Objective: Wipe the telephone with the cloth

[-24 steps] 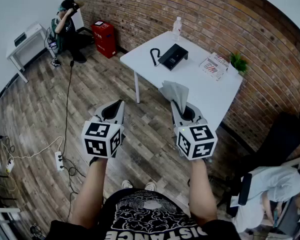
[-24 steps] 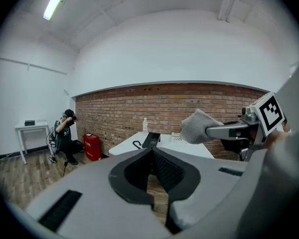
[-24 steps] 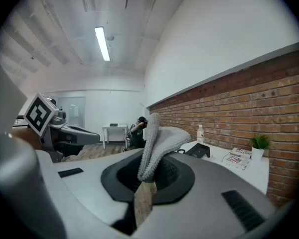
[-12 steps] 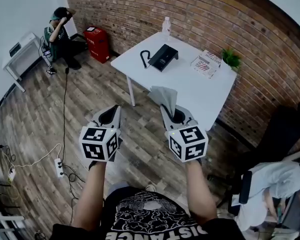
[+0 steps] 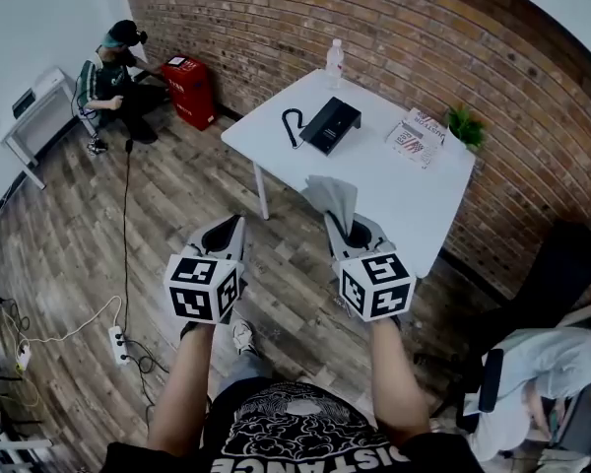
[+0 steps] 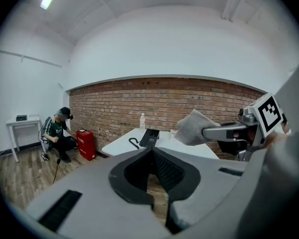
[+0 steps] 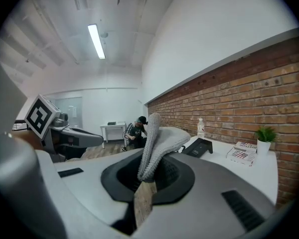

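The black telephone (image 5: 330, 124) with its coiled cord lies on the white table (image 5: 394, 190), well ahead of both grippers. My right gripper (image 5: 347, 227) is shut on a grey cloth (image 5: 333, 193) that sticks up from its jaws, held in the air short of the table's near edge. In the right gripper view the cloth (image 7: 157, 138) is pinched in the gripper (image 7: 150, 159), with the telephone (image 7: 199, 147) beyond it. My left gripper (image 5: 227, 233) hangs beside it over the floor, shut and holding nothing. In the left gripper view the gripper (image 6: 152, 156) faces the telephone (image 6: 149, 137).
On the table stand a water bottle (image 5: 334, 62), a magazine (image 5: 417, 136) and a small potted plant (image 5: 463, 123). A red box (image 5: 192, 89) and a seated person (image 5: 113, 75) are by the brick wall. A cable and power strip (image 5: 116, 338) lie on the wooden floor at left.
I have taken a step, one shoe now forward. Both grippers keep their pose, the cloth still pinched in the right one. The seated person has lowered their arms.
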Tool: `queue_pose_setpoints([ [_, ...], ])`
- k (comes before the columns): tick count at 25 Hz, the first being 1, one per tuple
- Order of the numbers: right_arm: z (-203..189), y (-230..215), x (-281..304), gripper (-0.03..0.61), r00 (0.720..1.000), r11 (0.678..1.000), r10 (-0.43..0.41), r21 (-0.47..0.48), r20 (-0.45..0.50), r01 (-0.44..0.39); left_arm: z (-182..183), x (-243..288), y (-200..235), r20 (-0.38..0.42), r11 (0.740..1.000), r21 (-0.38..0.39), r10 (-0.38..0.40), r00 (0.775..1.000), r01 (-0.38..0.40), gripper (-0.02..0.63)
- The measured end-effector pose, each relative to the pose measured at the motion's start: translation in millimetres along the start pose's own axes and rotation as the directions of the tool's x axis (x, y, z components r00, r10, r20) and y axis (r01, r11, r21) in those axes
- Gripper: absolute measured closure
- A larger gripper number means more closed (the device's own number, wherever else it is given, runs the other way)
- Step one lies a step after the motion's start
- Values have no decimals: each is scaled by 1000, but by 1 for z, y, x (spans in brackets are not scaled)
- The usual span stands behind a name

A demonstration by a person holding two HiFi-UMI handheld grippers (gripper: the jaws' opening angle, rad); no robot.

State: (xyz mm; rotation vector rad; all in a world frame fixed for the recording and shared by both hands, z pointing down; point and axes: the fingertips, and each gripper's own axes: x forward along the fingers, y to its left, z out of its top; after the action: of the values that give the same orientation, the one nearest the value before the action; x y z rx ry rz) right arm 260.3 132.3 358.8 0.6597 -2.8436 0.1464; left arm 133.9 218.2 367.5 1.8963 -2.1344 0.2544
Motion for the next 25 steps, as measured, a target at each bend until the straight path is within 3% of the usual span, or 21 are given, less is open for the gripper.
queue_pose_setpoints([
  [15,48,8,164,566,988,989,-149,19,-43,149,53,93,164,-3,989,19,-144,990,144,607],
  [25,53,7,218,566,972,972,-230,42,-56,233,52,140,210,-30,970,13,-244,969,245,607],
])
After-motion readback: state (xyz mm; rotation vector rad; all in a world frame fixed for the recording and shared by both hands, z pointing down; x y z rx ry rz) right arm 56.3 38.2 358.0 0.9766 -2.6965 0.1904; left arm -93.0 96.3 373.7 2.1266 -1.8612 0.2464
